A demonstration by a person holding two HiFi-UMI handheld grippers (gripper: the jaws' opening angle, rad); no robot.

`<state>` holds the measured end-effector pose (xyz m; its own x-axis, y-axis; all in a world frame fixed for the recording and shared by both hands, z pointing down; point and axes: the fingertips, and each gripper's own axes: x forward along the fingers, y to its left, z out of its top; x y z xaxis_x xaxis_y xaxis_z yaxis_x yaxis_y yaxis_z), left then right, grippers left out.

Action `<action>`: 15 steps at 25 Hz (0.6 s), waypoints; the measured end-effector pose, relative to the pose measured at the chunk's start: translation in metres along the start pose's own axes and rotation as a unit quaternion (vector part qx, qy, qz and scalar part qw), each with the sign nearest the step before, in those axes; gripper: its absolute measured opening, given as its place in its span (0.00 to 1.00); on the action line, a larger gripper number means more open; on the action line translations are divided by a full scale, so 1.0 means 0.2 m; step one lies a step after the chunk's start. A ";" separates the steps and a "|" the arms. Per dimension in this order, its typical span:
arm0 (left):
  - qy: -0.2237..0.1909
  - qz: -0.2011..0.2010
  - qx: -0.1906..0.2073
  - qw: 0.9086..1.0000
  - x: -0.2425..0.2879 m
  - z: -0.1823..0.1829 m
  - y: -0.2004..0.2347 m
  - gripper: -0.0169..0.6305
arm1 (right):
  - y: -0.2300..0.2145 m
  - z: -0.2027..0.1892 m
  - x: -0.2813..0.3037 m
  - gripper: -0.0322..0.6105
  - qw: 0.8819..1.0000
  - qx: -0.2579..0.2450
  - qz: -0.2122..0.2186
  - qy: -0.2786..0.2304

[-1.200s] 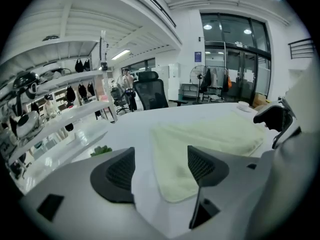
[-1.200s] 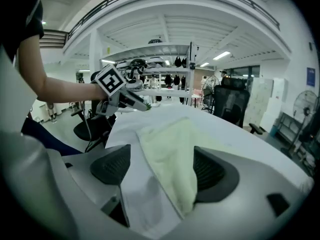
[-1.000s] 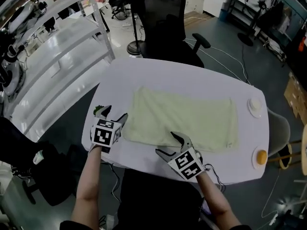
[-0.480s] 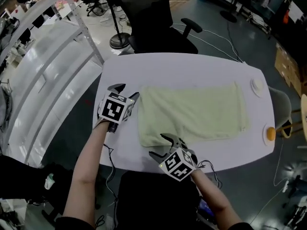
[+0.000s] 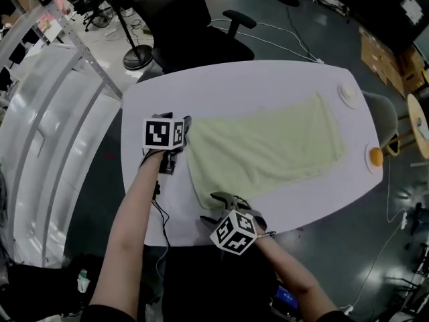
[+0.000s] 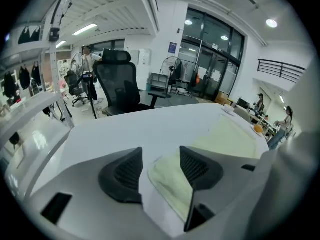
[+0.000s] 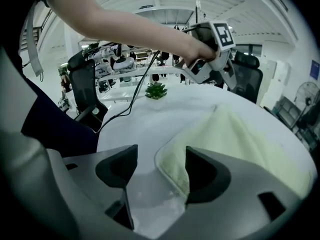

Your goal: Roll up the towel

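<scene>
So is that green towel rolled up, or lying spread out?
Spread out. The towel lies flat on the white table, and no roll shows at either end.

The head view looks steeply down from high above the white table point(image 5: 268, 86), taking in its whole top. The left gripper view rides low and close over the table's left end, facing across it toward the office chair point(image 6: 117, 84). The right gripper view rides low at the near edge, facing the left gripper point(image 7: 226, 81); all three share the left end of the towel point(image 5: 268, 146)
</scene>
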<state>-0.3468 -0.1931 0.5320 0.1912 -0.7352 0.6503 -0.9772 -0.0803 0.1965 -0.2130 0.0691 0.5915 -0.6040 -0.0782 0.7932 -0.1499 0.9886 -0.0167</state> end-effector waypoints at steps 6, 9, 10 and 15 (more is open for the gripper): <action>0.009 0.036 -0.062 0.997 0.11 -0.07 0.18 0.35 | 0.00 -0.04 0.09 0.50 1.000 0.016 -0.005 0.015; 0.024 0.050 -0.071 0.996 0.16 -0.11 0.23 0.30 | -0.02 -0.07 0.11 0.47 1.000 0.018 -0.010 0.022; 0.030 0.048 -0.068 0.996 0.17 -0.12 0.22 0.30 | -0.03 -0.08 0.12 0.46 1.000 0.019 -0.011 0.022; 0.063 0.039 -0.014 0.997 0.21 -0.20 0.16 0.33 | 0.01 -0.08 0.13 0.39 1.000 -0.001 -0.013 0.026</action>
<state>-0.3665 -0.2009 0.5949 0.1271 -0.6480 0.7509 -0.9868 -0.0059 0.1619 -0.2157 0.0703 0.6225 -0.5580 -0.0976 0.8241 -0.1637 0.9865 0.0060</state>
